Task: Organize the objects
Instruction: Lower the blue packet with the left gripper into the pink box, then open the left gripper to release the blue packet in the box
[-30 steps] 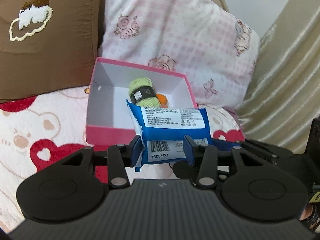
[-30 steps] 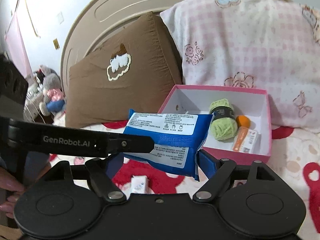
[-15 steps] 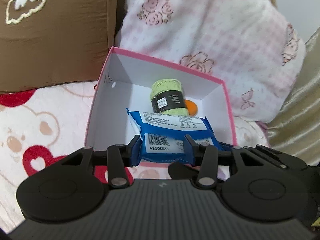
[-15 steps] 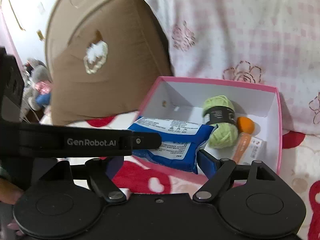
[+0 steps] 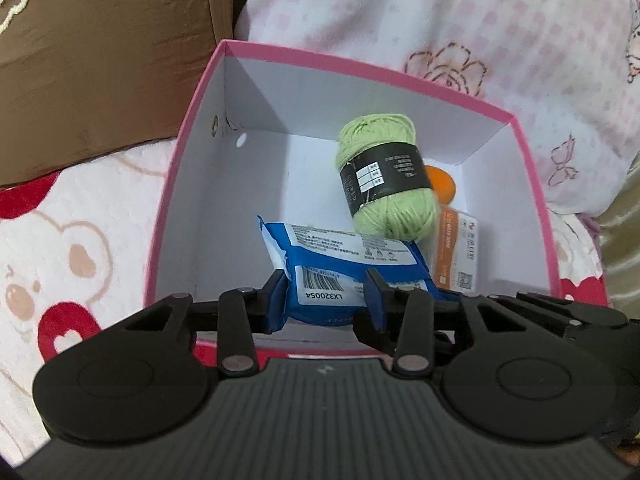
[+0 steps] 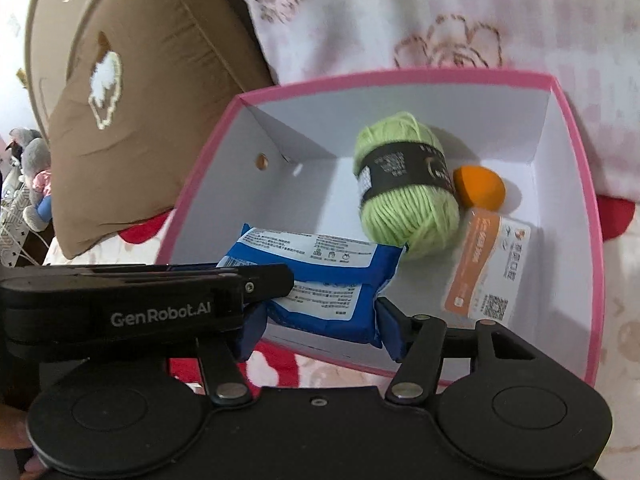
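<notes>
A blue wipes packet [image 5: 340, 252] [image 6: 332, 276] hangs low inside the open pink box [image 5: 360, 65] [image 6: 400, 79], near its front wall. My left gripper [image 5: 326, 292] is shut on the packet's barcode end, and its jaws are closing a little tighter. From the right wrist view, its black arm [image 6: 160, 292] reaches in from the left. My right gripper [image 6: 320, 322] straddles the packet's near edge; its jaws are closing and both pads meet the packet's sides. In the box lie a green yarn ball [image 5: 384, 176] [image 6: 408, 192], an orange sponge [image 6: 480, 186] and an orange-and-white carton [image 6: 484, 272].
The box sits on a bear-and-heart bedspread [image 5: 60, 240]. A brown pillow [image 5: 100, 60] [image 6: 140, 100] and a pink checked pillow [image 5: 440, 20] lean right behind it. A beige curtain [image 5: 624, 220] hangs at the right. Stuffed toys [image 6: 32, 176] sit far left.
Both grippers carried the blue packet forward and down, from in front of the box's near wall to inside it. The right jaws narrowed onto the packet.
</notes>
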`<state>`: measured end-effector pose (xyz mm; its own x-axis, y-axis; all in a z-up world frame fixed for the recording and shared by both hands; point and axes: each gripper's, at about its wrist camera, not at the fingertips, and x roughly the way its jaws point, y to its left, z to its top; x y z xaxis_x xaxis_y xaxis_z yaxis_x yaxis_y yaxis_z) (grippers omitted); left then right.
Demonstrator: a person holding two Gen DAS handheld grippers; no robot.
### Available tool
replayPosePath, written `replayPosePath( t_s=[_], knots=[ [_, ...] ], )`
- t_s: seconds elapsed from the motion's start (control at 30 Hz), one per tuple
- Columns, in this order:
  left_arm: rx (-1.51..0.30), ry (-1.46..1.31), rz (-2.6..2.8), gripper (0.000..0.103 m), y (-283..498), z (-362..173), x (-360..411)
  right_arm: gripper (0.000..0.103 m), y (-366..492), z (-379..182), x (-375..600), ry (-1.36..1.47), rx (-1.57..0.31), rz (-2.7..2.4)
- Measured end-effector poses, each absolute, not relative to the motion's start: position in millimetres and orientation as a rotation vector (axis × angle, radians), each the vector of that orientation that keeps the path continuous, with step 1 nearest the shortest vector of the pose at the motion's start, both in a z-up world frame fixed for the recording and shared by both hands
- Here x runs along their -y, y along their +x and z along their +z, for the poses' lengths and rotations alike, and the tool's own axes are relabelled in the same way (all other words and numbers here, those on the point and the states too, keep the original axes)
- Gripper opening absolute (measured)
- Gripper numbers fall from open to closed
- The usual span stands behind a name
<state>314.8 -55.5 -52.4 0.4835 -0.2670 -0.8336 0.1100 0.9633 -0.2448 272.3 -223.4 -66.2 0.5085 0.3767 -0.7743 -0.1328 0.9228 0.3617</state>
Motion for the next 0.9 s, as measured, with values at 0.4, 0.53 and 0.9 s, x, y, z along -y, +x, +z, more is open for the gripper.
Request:
replayPosePath(
  t_s=[0.4,0.53,0.9],
  knots=[
    [-1.087,-0.224,-0.206,0.035,334.7,-88.8,68.0,0.064,295.5,-88.4,224.0,0.213,-1.047,0.262],
    [-1.072,-0.199,-0.179,0.034,333.9,-95.0,76.4,0.064,300.3,-96.1,226.7,0.222,-1.074,0.249],
    [-0.967,-0.147,-0.192,0.035,321.4,-77.6,77.4,0.061,299.3,-88.5,224.8,0.149,-1.044,0.242]
  ],
)
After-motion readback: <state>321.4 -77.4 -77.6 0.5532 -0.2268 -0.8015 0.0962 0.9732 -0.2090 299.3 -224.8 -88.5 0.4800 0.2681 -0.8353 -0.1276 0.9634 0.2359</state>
